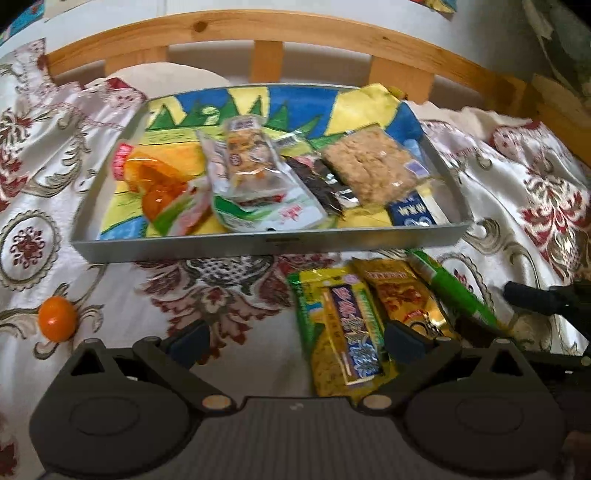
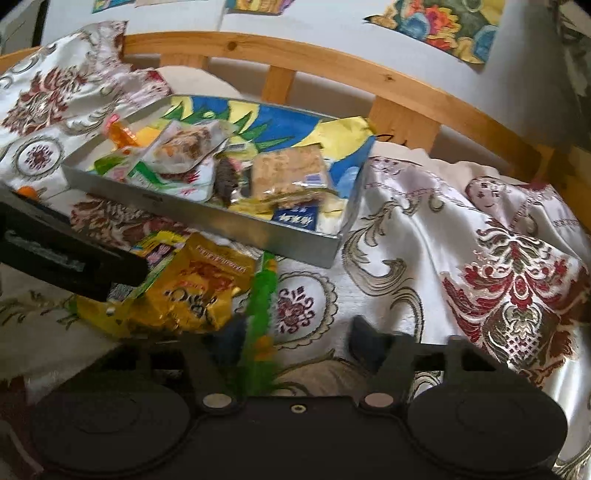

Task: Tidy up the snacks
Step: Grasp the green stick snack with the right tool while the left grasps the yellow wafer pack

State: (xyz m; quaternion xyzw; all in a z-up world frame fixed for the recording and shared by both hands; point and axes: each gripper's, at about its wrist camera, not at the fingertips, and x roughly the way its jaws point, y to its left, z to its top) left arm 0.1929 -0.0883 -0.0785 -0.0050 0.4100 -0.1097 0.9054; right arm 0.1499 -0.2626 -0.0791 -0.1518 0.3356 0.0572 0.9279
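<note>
Right hand-held gripper [image 2: 295, 332] astride green packet [image 2: 263, 291]

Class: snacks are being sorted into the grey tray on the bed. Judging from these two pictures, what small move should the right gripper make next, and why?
Probably close the right gripper on the green packet. The packet lies between its fingers, which look apart from it, outside the tray.

Both views: soft, even daylight, moderately bright, source not identifiable. Shadows weak; a faint one under the near wall of the grey metal tray [image 1: 269, 245]. Glare on the shiny yellow foil snack packets [image 1: 402, 295] and the satin floral bedspread [image 2: 461, 236]. Strong fisheye bowing of the curved pine headboard rail [image 1: 295, 27]. Corners vignetted black. Slight overall motion blur; the long green wrapped stick [image 2: 262, 295] is smeared.
</note>
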